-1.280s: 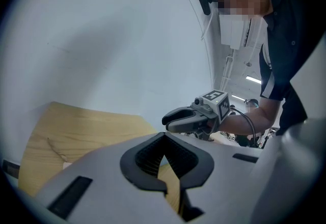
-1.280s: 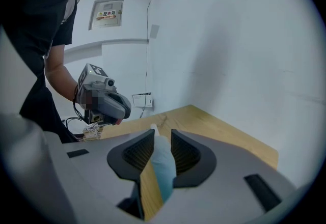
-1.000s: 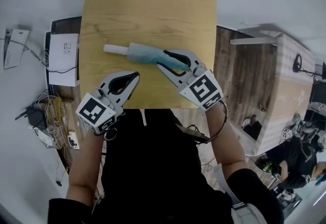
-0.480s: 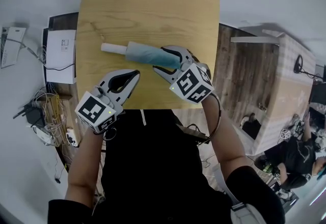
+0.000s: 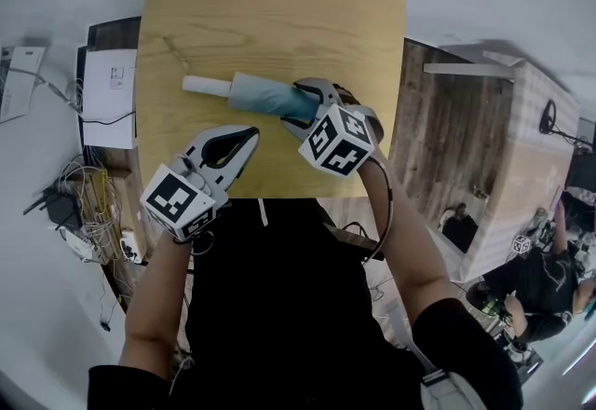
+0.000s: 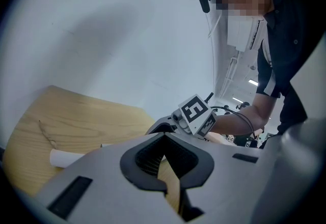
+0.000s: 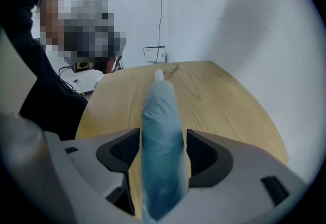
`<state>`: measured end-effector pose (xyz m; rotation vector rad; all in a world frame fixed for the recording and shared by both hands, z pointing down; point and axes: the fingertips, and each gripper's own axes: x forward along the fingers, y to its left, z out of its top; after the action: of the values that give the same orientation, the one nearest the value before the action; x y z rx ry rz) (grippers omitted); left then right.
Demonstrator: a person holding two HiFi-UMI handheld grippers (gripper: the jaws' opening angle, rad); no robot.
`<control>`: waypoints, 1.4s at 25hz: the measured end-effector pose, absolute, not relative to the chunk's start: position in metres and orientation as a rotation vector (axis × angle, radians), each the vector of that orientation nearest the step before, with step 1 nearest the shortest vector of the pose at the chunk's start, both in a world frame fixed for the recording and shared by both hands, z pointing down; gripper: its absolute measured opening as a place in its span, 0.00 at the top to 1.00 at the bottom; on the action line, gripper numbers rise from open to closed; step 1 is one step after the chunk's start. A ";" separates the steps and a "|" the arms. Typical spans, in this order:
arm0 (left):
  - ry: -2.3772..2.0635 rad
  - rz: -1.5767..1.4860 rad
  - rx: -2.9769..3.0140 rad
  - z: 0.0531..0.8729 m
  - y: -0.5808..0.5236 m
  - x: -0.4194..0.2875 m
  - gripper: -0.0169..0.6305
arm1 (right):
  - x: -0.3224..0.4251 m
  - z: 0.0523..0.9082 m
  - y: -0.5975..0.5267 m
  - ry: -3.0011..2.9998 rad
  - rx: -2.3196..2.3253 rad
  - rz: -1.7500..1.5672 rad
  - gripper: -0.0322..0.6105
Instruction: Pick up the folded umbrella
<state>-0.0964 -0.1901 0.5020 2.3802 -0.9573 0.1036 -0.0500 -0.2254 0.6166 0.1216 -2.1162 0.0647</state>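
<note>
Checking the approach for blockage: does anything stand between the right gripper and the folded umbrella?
Nothing visible does. The right gripper has just been opening its jaws, which straddle the folded umbrella on the table.

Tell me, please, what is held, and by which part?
Nothing yet: the right gripper, jaws just opening, straddles the pale blue folded umbrella at its canopy end; the left gripper is empty.

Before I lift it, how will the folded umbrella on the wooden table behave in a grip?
The folded umbrella is long and round, so it may roll on the table. Its blue sleeve looks soft and smooth, perhaps slippery. Held at one end, it will probably tilt.
</note>
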 end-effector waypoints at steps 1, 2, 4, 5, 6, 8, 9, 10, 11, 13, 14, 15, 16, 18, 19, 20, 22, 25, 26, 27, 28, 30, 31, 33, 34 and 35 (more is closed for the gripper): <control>-0.958 0.098 2.378 0.503 -0.190 -0.096 0.96 | -0.050 0.619 -0.225 -2.104 0.113 0.058 0.52; -0.960 0.093 2.378 0.504 -0.190 -0.097 0.96 | -0.051 0.621 -0.224 -2.093 0.106 0.052 0.52; -0.966 0.090 2.385 0.503 -0.192 -0.098 0.96 | -0.051 0.625 -0.225 -2.077 0.099 0.047 0.52; -0.968 0.090 2.383 0.502 -0.193 -0.098 0.96 | -0.051 0.627 -0.225 -2.073 0.097 0.050 0.52; -0.969 0.090 2.379 0.501 -0.194 -0.099 0.96 | -0.052 0.628 -0.225 -2.069 0.097 0.056 0.52; -0.969 0.086 2.375 0.502 -0.192 -0.099 0.96 | -0.052 0.631 -0.225 -2.064 0.097 0.067 0.52; -0.970 0.082 2.374 0.503 -0.191 -0.100 0.96 | -0.052 0.632 -0.224 -2.061 0.097 0.070 0.52; -0.972 0.076 2.372 0.505 -0.190 -0.101 0.96 | -0.053 0.633 -0.224 -2.057 0.095 0.073 0.52; -0.974 0.072 2.370 0.506 -0.189 -0.102 0.96 | -0.053 0.634 -0.224 -2.051 0.092 0.076 0.52; -0.974 0.081 2.365 0.506 -0.189 -0.103 0.96 | -0.053 0.636 -0.223 -2.036 0.081 0.082 0.51; -0.975 0.085 2.361 0.506 -0.189 -0.103 0.96 | -0.053 0.637 -0.222 -2.025 0.072 0.084 0.51; -0.976 0.087 2.358 0.506 -0.190 -0.103 0.96 | -0.052 0.639 -0.220 -2.015 0.061 0.086 0.50; -0.976 0.085 2.357 0.506 -0.191 -0.103 0.96 | -0.052 0.641 -0.219 -2.007 0.050 0.089 0.50; -0.976 0.078 2.358 0.507 -0.192 -0.103 0.96 | -0.052 0.646 -0.215 -1.995 0.032 0.092 0.50; -0.977 0.074 2.359 0.507 -0.192 -0.104 0.96 | -0.053 0.648 -0.214 -1.992 0.027 0.089 0.50; -0.978 0.070 2.359 0.508 -0.192 -0.104 0.96 | -0.053 0.649 -0.213 -1.991 0.026 0.082 0.50; -0.983 0.065 2.353 0.508 -0.191 -0.106 0.96 | -0.053 0.650 -0.213 -1.990 0.034 0.073 0.50; -0.988 0.072 2.337 0.506 -0.189 -0.107 0.96 | -0.053 0.651 -0.214 -1.983 0.030 0.068 0.50; -0.990 0.075 2.334 0.506 -0.188 -0.107 0.96 | -0.053 0.652 -0.213 -1.982 0.028 0.065 0.50; -0.991 0.077 2.331 0.508 -0.187 -0.108 0.96 | -0.053 0.652 -0.213 -1.983 0.029 0.064 0.50; -0.992 0.077 2.326 0.509 -0.186 -0.109 0.96 | -0.053 0.653 -0.213 -1.986 0.032 0.066 0.50; -0.994 0.070 2.315 0.512 -0.185 -0.110 0.96 | -0.053 0.654 -0.213 -1.992 0.037 0.077 0.50; -0.996 0.067 2.315 0.513 -0.184 -0.111 0.96 | -0.053 0.654 -0.214 -1.995 0.035 0.083 0.50; -0.996 0.070 2.316 0.517 -0.182 -0.111 0.96 | -0.054 0.655 -0.214 -1.996 0.029 0.084 0.50; -0.996 0.073 2.313 0.518 -0.181 -0.111 0.96 | -0.054 0.656 -0.214 -1.994 0.027 0.079 0.50; -0.995 0.072 2.312 0.520 -0.180 -0.111 0.96 | -0.054 0.657 -0.214 -1.992 0.027 0.073 0.50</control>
<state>-0.1114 -0.1803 0.5199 2.3118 -0.9954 0.0721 -0.0537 -0.2140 0.6571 0.0273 -1.9921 0.0728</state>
